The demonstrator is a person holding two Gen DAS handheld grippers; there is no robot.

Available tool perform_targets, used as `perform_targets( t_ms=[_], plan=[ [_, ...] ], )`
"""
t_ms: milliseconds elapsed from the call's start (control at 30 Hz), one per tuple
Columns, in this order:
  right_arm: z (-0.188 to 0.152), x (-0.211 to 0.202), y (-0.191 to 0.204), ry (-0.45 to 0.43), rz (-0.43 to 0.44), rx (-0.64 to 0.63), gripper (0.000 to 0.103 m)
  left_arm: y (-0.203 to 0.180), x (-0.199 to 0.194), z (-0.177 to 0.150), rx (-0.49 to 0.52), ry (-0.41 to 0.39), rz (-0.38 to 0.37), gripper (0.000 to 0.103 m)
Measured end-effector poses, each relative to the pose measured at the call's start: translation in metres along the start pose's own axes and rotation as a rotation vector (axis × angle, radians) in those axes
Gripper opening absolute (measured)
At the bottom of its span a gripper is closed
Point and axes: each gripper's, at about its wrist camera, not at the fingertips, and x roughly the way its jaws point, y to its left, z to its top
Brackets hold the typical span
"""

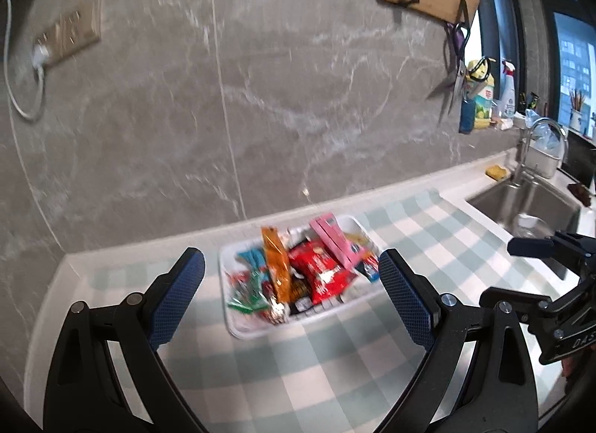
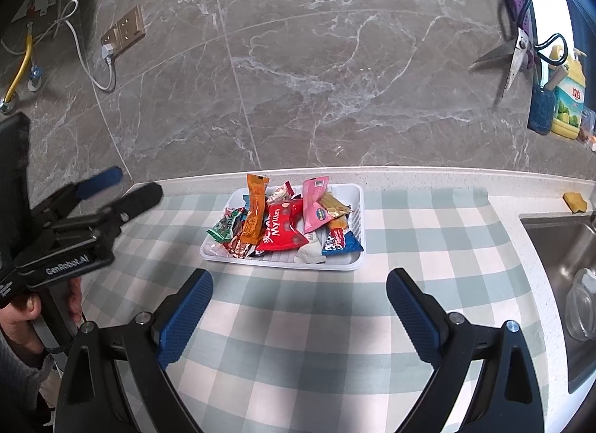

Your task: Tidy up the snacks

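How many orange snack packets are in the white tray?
2. A tall orange packet leans at the left of the white tray; a smaller orange packet lies at the right, under the pink packet. Others may be buried.

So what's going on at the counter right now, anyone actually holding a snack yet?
Not yet. A person holds both grippers above the checked cloth, facing the white tray heaped with snack packets. The left gripper and the right gripper are both open and hold nothing. The red packet, orange packet and pink packet all lie piled in the tray, near the wall. The sink is off to the right.
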Motion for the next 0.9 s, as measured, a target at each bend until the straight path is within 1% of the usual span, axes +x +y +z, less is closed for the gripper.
perform_targets(
  t_ms=[33, 133, 333, 467, 533, 667, 700, 733, 767, 800, 833, 900],
  plan=[
    [-0.001, 0.0, 0.0, 0.001, 0.002, 0.004, 0.097, -0.003, -0.003, 0.0, 0.013, -0.006, 0.007, 0.095],
    [-0.003, 0.0, -0.001, 0.005, 0.01, 0.018, 0.097, -0.011, -0.006, 0.001, 0.035, 0.003, -0.013, 0.095],
    [-0.007, 0.001, -0.002, 0.008, 0.014, 0.029, 0.097, -0.021, 0.001, -0.006, 0.013, 0.053, -0.136, 0.095],
    [-0.009, 0.001, -0.004, 0.014, 0.015, 0.04, 0.097, -0.027, 0.009, -0.01, 0.001, 0.084, -0.173, 0.095],
    [-0.011, 0.001, -0.004, 0.018, 0.018, 0.047, 0.097, -0.031, 0.011, -0.011, 0.015, 0.087, -0.165, 0.095],
    [-0.014, 0.003, -0.004, 0.025, 0.021, 0.051, 0.097, -0.038, 0.017, -0.016, 0.049, 0.102, -0.1, 0.095],
    [-0.015, 0.003, -0.004, 0.027, 0.021, 0.05, 0.097, -0.04, 0.019, -0.019, 0.053, 0.114, -0.042, 0.103],
    [-0.015, 0.003, -0.003, 0.03, 0.023, 0.051, 0.097, -0.041, 0.021, -0.021, 0.059, 0.133, -0.005, 0.103],
    [-0.016, 0.004, -0.003, 0.031, 0.024, 0.053, 0.097, -0.043, 0.025, -0.023, 0.072, 0.164, -0.009, 0.103],
    [-0.016, 0.004, -0.003, 0.031, 0.024, 0.055, 0.097, -0.043, 0.029, -0.025, 0.067, 0.197, -0.048, 0.103],
    [-0.016, 0.004, -0.003, 0.031, 0.025, 0.056, 0.097, -0.042, 0.03, -0.027, 0.048, 0.202, -0.057, 0.103],
    [-0.017, 0.004, -0.003, 0.034, 0.025, 0.058, 0.097, -0.041, 0.03, -0.029, 0.038, 0.193, -0.036, 0.103]
  ],
)
